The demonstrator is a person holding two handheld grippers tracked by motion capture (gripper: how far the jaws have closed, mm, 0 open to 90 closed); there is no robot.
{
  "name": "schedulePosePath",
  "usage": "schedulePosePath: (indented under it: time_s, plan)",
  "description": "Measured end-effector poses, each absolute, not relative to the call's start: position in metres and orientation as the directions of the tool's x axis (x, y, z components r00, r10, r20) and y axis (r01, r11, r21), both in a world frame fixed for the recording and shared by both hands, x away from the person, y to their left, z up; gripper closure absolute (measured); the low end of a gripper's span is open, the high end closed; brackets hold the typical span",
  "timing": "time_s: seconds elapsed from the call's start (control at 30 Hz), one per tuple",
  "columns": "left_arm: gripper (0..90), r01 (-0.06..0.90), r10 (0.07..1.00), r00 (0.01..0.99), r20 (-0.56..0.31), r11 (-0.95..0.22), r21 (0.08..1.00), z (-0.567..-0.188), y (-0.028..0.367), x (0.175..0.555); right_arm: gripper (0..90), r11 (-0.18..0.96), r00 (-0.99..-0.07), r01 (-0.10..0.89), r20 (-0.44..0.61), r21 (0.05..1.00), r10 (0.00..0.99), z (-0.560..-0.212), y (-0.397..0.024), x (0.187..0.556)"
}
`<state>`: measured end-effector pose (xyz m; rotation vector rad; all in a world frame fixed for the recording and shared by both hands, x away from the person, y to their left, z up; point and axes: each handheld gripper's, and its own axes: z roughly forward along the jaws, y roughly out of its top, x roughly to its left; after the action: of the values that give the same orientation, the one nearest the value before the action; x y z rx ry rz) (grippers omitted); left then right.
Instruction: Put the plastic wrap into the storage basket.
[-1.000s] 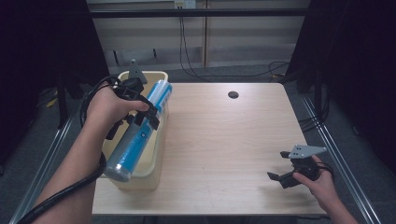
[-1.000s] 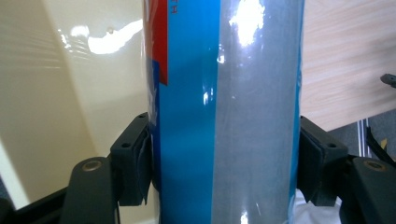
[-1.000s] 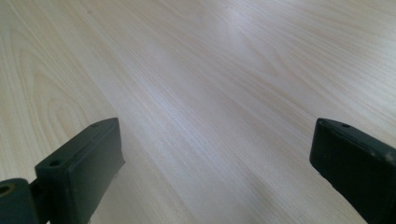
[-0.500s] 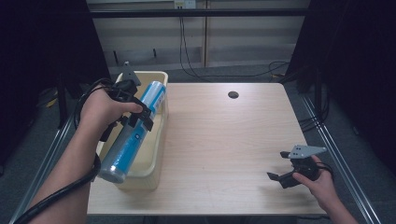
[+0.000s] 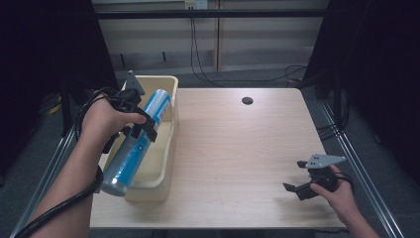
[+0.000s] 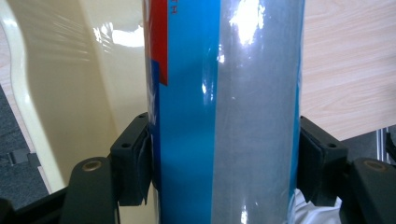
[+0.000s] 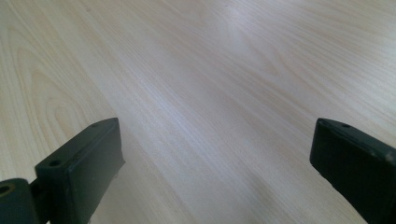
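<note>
A long blue and silver tube point(image 5: 136, 144) slants over the cream bin point(image 5: 161, 171) at the table's left side, its lower end past the bin's near left corner. My left gripper point(image 5: 141, 124) is shut on the tube near its middle. In the left gripper view both black pads point(image 6: 135, 165) press on the sides of the tube point(image 6: 224, 116), with the bin wall point(image 6: 70, 93) behind. My right gripper point(image 5: 299, 178) rests low over the table near the front right corner, its jaws wide apart. Bare wood lies between its fingers point(image 7: 81, 161) in the right gripper view.
The wooden table point(image 5: 237, 148) has a small dark hole point(image 5: 247, 100) near its far edge. Cables hang behind the table along the back wall. Dark floor and metal rails run along both sides.
My left gripper has carried the tube a little to the left and toward the near side over the bin. The right gripper has kept still.
</note>
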<state>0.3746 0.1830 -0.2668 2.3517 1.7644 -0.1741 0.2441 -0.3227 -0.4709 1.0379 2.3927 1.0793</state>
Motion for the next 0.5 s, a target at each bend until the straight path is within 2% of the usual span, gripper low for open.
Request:
schedulePosePath:
  time_s: [0.5]
  plan:
    - [32.4,0.959,0.940,0.281,-0.193,-0.273,0.072,-0.279,0.191,0.377,2.3,0.451,-0.688,0.490,0.013,0.746,0.726,-0.471,-0.322,0.244]
